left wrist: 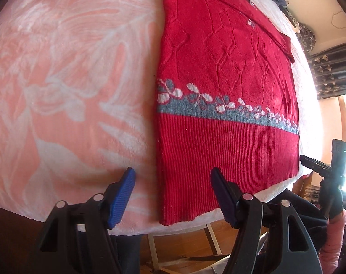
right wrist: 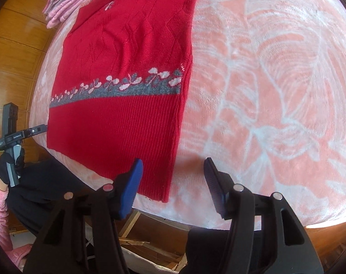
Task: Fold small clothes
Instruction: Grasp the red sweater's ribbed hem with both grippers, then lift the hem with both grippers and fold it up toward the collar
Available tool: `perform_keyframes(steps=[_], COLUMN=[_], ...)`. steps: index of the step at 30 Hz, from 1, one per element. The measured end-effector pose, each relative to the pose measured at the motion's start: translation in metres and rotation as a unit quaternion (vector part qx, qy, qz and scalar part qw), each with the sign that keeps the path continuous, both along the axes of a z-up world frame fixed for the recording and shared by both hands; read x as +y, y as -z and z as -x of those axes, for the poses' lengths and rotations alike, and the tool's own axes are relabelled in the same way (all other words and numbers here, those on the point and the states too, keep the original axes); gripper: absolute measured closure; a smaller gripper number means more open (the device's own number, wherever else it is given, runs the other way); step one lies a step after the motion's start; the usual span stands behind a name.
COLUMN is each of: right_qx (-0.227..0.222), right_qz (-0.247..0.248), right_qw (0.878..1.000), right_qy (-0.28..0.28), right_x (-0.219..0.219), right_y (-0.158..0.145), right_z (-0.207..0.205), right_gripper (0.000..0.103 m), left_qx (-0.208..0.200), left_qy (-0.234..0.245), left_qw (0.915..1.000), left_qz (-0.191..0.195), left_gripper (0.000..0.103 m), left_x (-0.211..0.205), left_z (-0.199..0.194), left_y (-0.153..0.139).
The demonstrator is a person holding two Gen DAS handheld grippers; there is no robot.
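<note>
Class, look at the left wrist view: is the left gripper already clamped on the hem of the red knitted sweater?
No: the left gripper is open, its blue pads apart straddling the near corner of the red knitted sweater, gripping nothing.

- The red sweater [left wrist: 225,86] is seen as matt knit, ribbed at its hem.
- The blanket [left wrist: 70,80] is seen as plush, fuzzy cloth.
- Ridged blue pads [right wrist: 131,189] are carried on matt black plastic.

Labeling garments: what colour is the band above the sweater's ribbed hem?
Grey band with white flowers, on the red sweater. Clearest in the left wrist view.
</note>
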State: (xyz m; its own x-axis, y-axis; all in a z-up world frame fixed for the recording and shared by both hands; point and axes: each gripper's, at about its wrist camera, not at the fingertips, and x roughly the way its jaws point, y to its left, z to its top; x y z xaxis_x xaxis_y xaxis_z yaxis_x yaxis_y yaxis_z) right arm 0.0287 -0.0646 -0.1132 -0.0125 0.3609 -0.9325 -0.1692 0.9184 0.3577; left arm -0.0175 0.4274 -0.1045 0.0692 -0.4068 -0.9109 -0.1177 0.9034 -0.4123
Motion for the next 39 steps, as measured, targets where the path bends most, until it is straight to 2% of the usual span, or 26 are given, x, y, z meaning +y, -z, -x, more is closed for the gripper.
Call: perform_keyframes(steps=[4, 10, 13, 15, 18, 19, 20, 21, 22, 24, 28, 39], right_qx=[0.001, 0.007, 0.006, 0.006, 0.007, 0.009, 0.011, 0.013, 0.012, 0.013, 0.01, -0.038], right_qz=[0.004, -0.01, -0.01, -0.01, -0.014, -0.02, -0.029, -0.032, -0.027, -0.035, -0.057, -0.149], right_qw=[1.0, 1.0, 1.0, 1.0, 1.0, 1.0, 0.999, 0.999, 0.999, 0.999, 0.998, 0.988], right_qy=[0.001, 0.002, -0.002, -0.006, -0.008, -0.009, -0.011, -0.012, -0.015, -0.013, -0.009, 0.03], right_x=[0.005, 0.01, 0.015, 0.016, 0.017, 0.018, 0.018, 0.021, 0.022, 0.02, 0.018, -0.003], right_y=[0.005, 0.008, 0.008, 0.009, 0.01, 0.011, 0.012, 0.014, 0.014, 0.015, 0.009, -0.039], right_z=[0.002, 0.008, 0.009, 0.01, 0.011, 0.012, 0.012, 0.013, 0.013, 0.013, 0.012, -0.002], right_gripper=[0.046, 0.047, 0.051, 0.054, 0.059, 0.06, 0.066, 0.072, 0.076, 0.096, 0.097, 0.097], left_qx=[-0.003, 0.001, 0.001, 0.002, 0.004, 0.007, 0.012, 0.016, 0.02, 0.026, 0.013, -0.083], left_qy=[0.011, 0.02, 0.03, 0.034, 0.032, 0.028, 0.025, 0.022, 0.019, 0.011, 0.012, -0.012], left_qw=[0.9999, 0.9994, 0.999, 0.9988, 0.9981, 0.9977, 0.9973, 0.9969, 0.9964, 0.9954, 0.9944, 0.9822], left_qz=[-0.003, 0.027, 0.032, 0.036, 0.053, 0.062, 0.068, 0.073, 0.081, 0.091, 0.104, 0.168], left_gripper=[0.034, 0.035, 0.036, 0.051, 0.063, 0.072, 0.077, 0.089, 0.094, 0.095, 0.096, 0.096], left_x=[-0.005, -0.015, -0.022, -0.026, -0.026, -0.026, -0.024, -0.024, -0.023, -0.021, -0.022, -0.017], left_z=[0.003, 0.008, 0.008, 0.008, 0.007, 0.007, 0.006, 0.005, 0.005, 0.005, 0.005, -0.016], left_y=[0.003, 0.004, 0.004, 0.005, 0.008, 0.01, 0.012, 0.015, 0.017, 0.019, 0.012, -0.041])
